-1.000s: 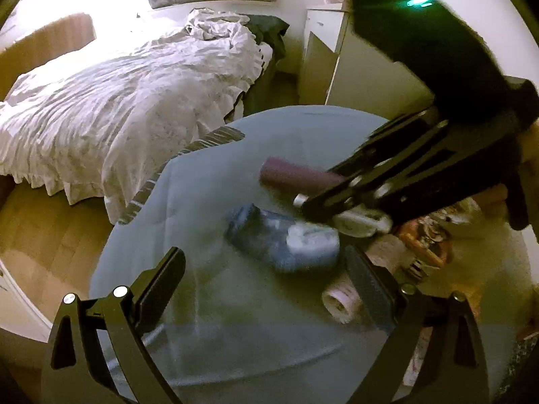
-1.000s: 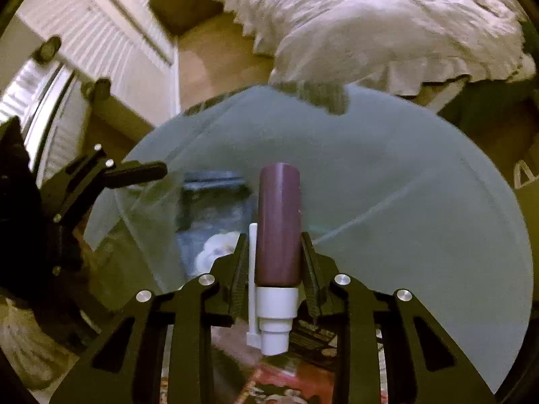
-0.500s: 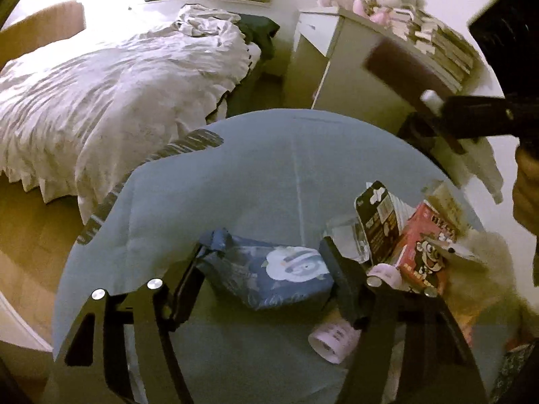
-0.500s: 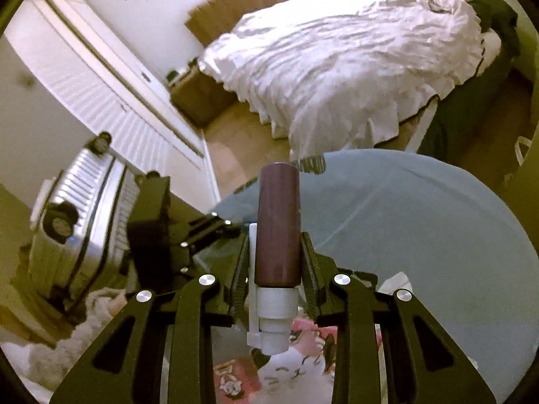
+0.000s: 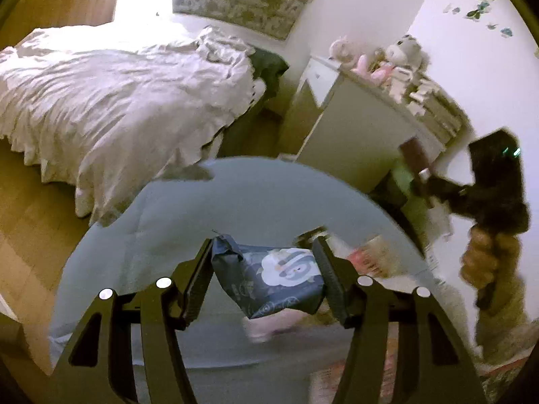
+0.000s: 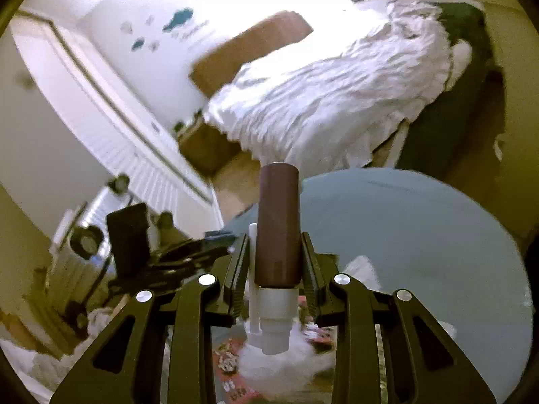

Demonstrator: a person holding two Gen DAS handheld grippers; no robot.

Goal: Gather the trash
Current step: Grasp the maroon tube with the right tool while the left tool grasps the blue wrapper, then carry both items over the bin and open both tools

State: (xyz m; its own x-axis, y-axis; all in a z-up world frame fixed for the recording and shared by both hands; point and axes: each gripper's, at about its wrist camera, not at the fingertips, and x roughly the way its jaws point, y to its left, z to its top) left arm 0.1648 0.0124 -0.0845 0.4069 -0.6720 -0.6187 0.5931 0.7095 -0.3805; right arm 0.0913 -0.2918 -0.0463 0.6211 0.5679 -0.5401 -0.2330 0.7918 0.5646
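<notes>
Left tool [image 5: 266,277] jaws just closed onto the dark blue packet [image 5: 269,279], lifted off the table [image 5: 168,222], right tool [image 6: 274,269] swung away

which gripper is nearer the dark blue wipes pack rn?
Left. The left gripper has the dark blue wipes pack between its pads, lifted off the round table. The right gripper is off to the side, shut on a maroon bottle.

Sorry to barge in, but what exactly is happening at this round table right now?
A person is clearing trash with two handheld grippers. The left gripper, whose jaws have just been closing, pinches a dark blue printed packet above the blue table. The right gripper is shut on a maroon tube with a white cap, held off the table. More wrappers lie near the table's edge.
</notes>
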